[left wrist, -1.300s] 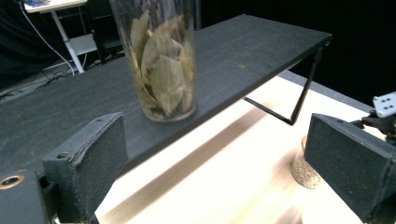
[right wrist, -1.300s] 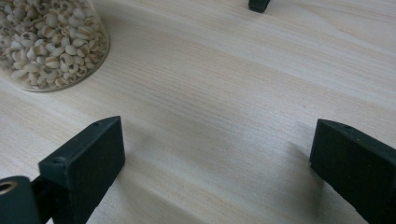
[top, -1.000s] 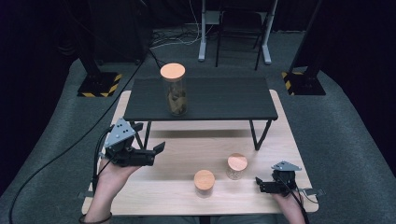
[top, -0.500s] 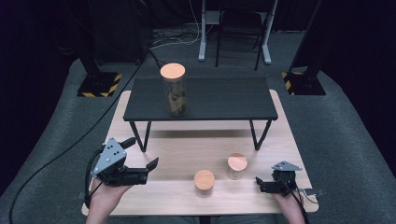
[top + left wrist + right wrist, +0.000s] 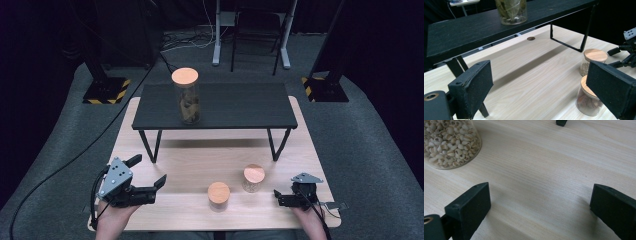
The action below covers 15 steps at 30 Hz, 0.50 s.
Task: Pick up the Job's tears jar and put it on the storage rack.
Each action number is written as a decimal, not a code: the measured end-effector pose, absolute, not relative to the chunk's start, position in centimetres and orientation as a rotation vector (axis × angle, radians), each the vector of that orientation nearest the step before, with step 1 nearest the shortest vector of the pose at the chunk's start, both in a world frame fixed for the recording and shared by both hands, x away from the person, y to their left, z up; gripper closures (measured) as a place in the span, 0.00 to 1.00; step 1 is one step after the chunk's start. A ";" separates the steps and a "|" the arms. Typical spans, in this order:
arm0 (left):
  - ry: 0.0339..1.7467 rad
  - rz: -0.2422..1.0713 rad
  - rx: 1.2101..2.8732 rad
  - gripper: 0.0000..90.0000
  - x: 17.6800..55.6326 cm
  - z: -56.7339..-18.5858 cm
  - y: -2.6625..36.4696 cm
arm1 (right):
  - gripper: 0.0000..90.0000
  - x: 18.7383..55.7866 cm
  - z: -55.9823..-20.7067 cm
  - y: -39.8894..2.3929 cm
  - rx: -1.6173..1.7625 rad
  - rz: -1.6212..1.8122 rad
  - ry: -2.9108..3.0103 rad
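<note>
High view: my left gripper (image 5: 150,172) sits at the near-left of the light wooden table (image 5: 195,165), held in my left hand (image 5: 116,215), jaws spread wide with nothing between them, pointing right toward the jars. My right gripper (image 5: 276,196) rests low at the near-right edge, tips pointing left, jaws look apart. Two small jars stand between the grippers: the near jar (image 5: 218,195) (wooden lid, darker contents) around the middle, and the bean jar (image 5: 253,178) just right of it and a bit farther, close to my right gripper but not touching. A black shelf (image 5: 235,106) on thin legs spans the far half of the table, with a tall jar (image 5: 186,96) standing upright on it, left of centre

Left gripper view: both black pads spread, one pad (image 5: 472,87) at left and the other at the right edge, bare wood between them. The near jar (image 5: 587,101) sits partly behind the right pad, the bean jar (image 5: 592,61) beyond it, and my right gripper (image 5: 624,58) farther still. The shelf (image 5: 474,27) runs across the top, with the tall jar's base (image 5: 512,11) (leafy contents) on it

Right gripper view: my own jaws spread wide just above the table (image 5: 544,170), gripping nothing. The bean jar (image 5: 447,142) fills the top-left corner, full of pale round grains, clear of the left pad
</note>
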<state>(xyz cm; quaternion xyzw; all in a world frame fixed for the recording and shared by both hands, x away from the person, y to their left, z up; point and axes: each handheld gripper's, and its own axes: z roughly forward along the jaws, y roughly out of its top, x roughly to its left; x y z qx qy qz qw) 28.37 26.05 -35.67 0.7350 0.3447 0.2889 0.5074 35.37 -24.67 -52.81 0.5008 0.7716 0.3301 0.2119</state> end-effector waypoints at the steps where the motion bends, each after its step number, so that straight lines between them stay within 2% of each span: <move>1: 0.833 0.699 1.769 0.07 28.3 -35.8 26.2 | 0.03 35.4 -52.8 -24.7 1.391 0.917 2.143; 15: 0.897 0.672 1.798 0.07 29.6 -38.8 26.8 | 0.03 35.4 -52.8 -24.7 1.389 0.916 2.145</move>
